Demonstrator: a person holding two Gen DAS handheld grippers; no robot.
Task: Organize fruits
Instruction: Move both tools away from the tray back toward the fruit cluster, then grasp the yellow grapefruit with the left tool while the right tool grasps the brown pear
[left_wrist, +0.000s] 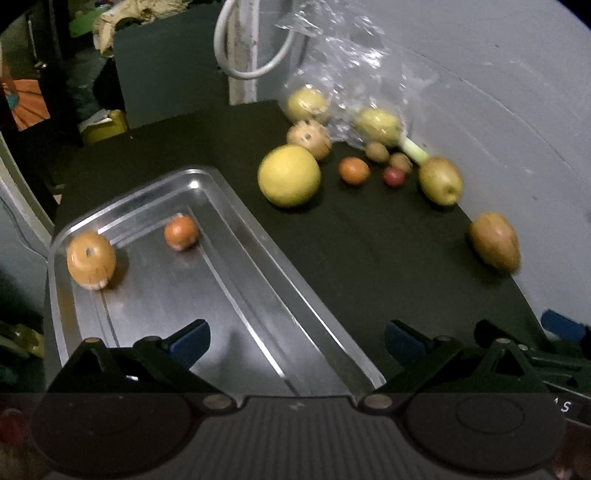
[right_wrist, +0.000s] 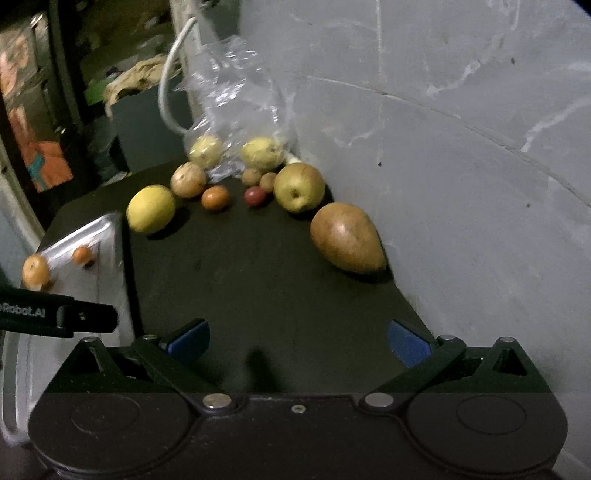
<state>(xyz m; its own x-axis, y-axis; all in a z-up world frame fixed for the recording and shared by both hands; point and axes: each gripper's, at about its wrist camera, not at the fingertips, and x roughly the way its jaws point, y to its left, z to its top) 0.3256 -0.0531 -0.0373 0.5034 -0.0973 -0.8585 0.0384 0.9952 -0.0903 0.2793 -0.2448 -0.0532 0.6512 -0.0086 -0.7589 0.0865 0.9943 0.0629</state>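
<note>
A steel tray (left_wrist: 236, 288) (right_wrist: 107, 236) lies on the dark table and holds an orange-brown fruit (left_wrist: 91, 259) and a small orange one (left_wrist: 181, 232). On the table lie a large yellow fruit (left_wrist: 289, 175) (right_wrist: 150, 209), a small orange fruit (left_wrist: 354, 170) (right_wrist: 215, 197), a red one (right_wrist: 255, 195), a green pear (left_wrist: 440, 181) (right_wrist: 298, 186) and a brown pear (left_wrist: 495, 242) (right_wrist: 347, 238). My left gripper (left_wrist: 297, 341) is open over the tray's near end, holding nothing. My right gripper (right_wrist: 298, 341) is open above bare table in front of the brown pear.
A clear plastic bag (left_wrist: 351, 74) (right_wrist: 236, 107) with two yellow fruits leans on the grey wall (right_wrist: 461, 147) at the back. Small brown fruits (left_wrist: 376, 151) sit beside it. A white cable (left_wrist: 255, 55) hangs behind. The wall borders the table's right edge.
</note>
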